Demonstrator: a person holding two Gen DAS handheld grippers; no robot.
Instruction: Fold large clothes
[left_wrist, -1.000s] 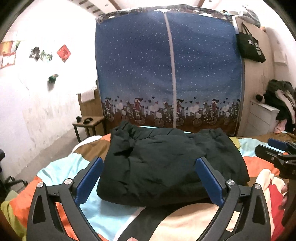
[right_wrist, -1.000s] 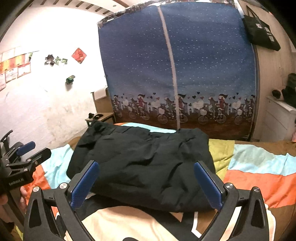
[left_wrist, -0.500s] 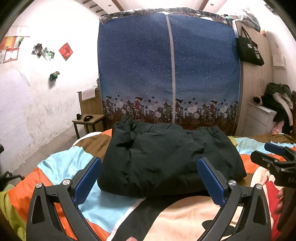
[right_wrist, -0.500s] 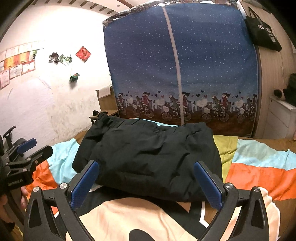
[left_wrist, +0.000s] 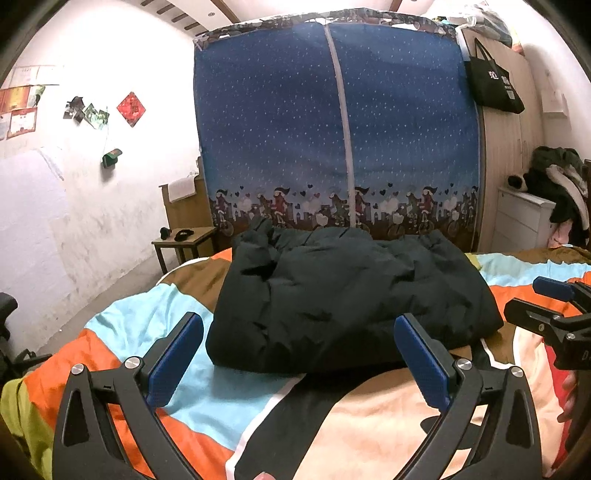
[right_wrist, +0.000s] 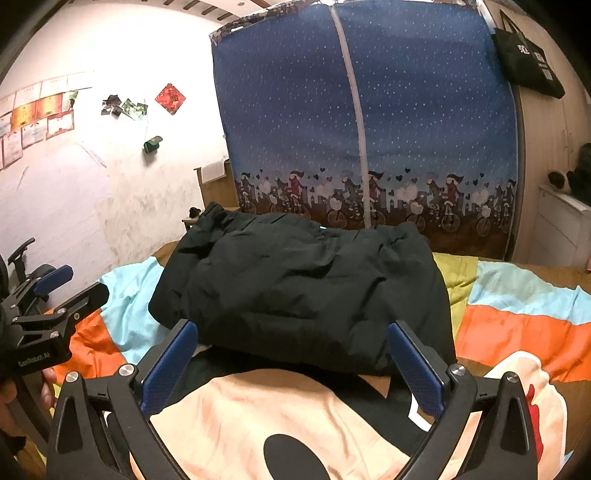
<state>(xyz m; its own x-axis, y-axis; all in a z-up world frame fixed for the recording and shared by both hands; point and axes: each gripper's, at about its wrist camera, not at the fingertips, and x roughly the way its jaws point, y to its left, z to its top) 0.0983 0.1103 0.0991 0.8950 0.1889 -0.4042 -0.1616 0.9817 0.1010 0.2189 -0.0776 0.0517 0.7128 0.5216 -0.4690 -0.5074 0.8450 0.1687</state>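
A dark padded jacket (left_wrist: 347, 295) lies folded into a thick bundle on the colourful bedspread (left_wrist: 147, 321); the right wrist view shows the jacket (right_wrist: 303, 288) from slightly further right. My left gripper (left_wrist: 299, 363) hovers just short of the bundle's near edge, open with nothing between its blue pads. My right gripper (right_wrist: 295, 365) is likewise open and empty in front of the bundle. Each gripper also shows in the other's view: the right gripper (left_wrist: 554, 306) at the right edge, the left gripper (right_wrist: 55, 291) at the left edge.
A blue fabric wardrobe (left_wrist: 340, 140) stands behind the bed. A small wooden side table (left_wrist: 184, 240) is at the left, a white drawer unit (left_wrist: 524, 218) with piled clothes at the right. A black tote bag (left_wrist: 495, 81) hangs high on the right.
Both grippers have drawn back and tilted up a little from the folded jacket, so the bundle sits higher in both views. The jacket itself has not moved.
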